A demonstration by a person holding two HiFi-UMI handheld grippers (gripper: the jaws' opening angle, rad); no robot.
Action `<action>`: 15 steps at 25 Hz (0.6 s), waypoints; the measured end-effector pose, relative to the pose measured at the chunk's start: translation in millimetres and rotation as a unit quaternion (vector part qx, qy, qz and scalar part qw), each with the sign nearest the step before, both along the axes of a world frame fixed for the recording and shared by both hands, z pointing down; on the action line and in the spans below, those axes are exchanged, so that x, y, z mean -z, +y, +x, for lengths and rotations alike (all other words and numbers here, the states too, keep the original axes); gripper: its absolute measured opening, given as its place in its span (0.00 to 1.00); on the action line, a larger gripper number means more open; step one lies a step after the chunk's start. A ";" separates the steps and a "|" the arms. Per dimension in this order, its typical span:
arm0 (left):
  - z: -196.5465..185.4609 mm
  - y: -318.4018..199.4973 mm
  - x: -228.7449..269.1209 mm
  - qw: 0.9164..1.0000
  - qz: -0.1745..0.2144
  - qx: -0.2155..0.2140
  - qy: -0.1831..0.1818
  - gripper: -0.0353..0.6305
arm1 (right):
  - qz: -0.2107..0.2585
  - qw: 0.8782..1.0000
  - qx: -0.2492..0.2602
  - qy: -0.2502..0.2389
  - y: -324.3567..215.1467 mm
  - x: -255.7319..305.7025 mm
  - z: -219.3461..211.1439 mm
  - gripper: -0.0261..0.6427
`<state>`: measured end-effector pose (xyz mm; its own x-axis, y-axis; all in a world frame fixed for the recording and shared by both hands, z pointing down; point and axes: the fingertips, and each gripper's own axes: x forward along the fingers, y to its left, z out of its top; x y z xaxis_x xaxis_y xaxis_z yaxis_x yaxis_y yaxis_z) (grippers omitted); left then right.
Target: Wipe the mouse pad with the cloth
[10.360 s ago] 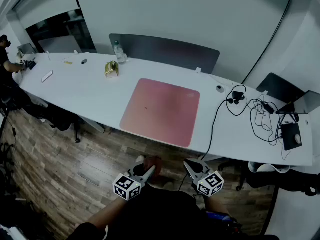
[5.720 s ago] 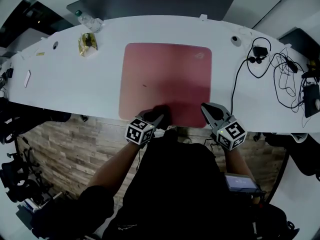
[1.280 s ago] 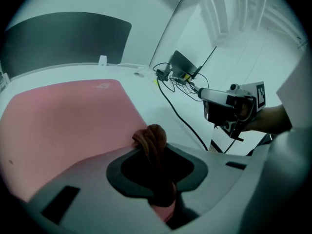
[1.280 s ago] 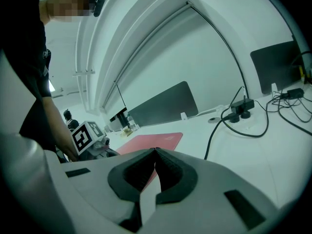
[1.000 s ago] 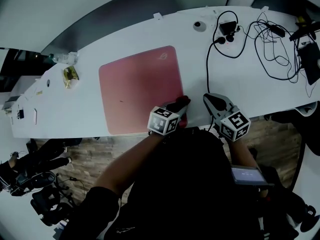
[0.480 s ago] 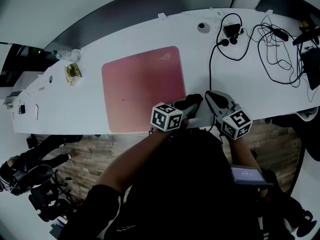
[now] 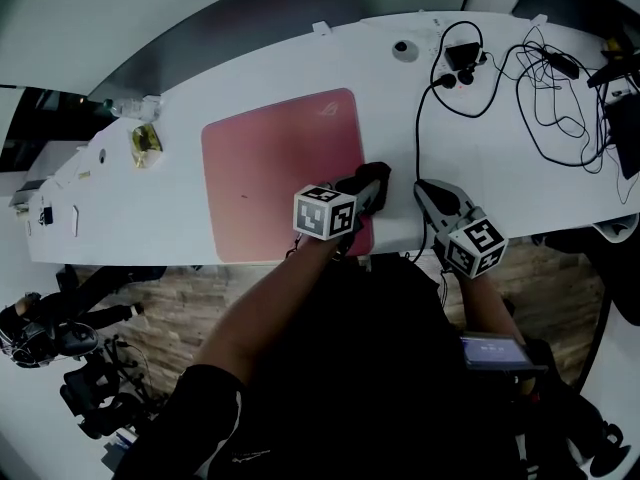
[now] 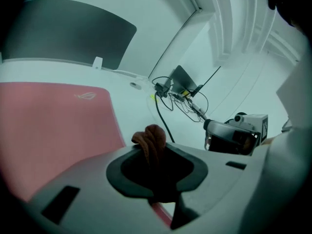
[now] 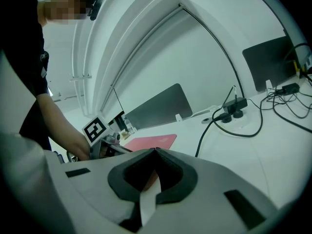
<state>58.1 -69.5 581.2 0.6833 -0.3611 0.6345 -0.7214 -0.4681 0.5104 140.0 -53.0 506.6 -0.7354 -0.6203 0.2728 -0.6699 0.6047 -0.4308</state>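
Head view is showing me leaning over the white bench, with the pink mouse pad lying along the bench's near edge, left of its middle. My left hand-held gripper is reaching over the mouse pad's right edge, close to its near right corner, and it is pinching a bunched reddish-brown cloth between its jaws. In the left gripper view the wad is sticking out past the jaw tips, with the mouse pad spreading to its left and bare bench to its right. I cannot tell whether the cloth is touching the surface below it. My right hand-held gripper is hanging just beside the left one, over bare bench by the near edge, and the right gripper view is showing its jaws pressing together with nothing between them. A black cable is running from the near edge toward the far edge, and a tangle of black cables is lying toward the bench's right end. A gold-coloured packet is sitting toward the left end, by the far edge
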 end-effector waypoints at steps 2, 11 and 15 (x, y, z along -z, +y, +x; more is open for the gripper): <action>-9.5 -2.1 -5.2 1.000 0.000 0.008 -0.021 0.19 | 0.000 1.000 0.003 -0.002 2.3 0.8 -3.5 0.08; -63.7 -4.1 -14.5 0.997 -0.004 0.032 -0.074 0.19 | 0.001 1.000 0.012 0.002 -1.7 2.9 -20.1 0.08; -86.8 -2.9 -16.1 0.996 0.001 0.031 -0.089 0.19 | 0.001 1.000 0.014 0.005 -1.7 3.8 -32.8 0.08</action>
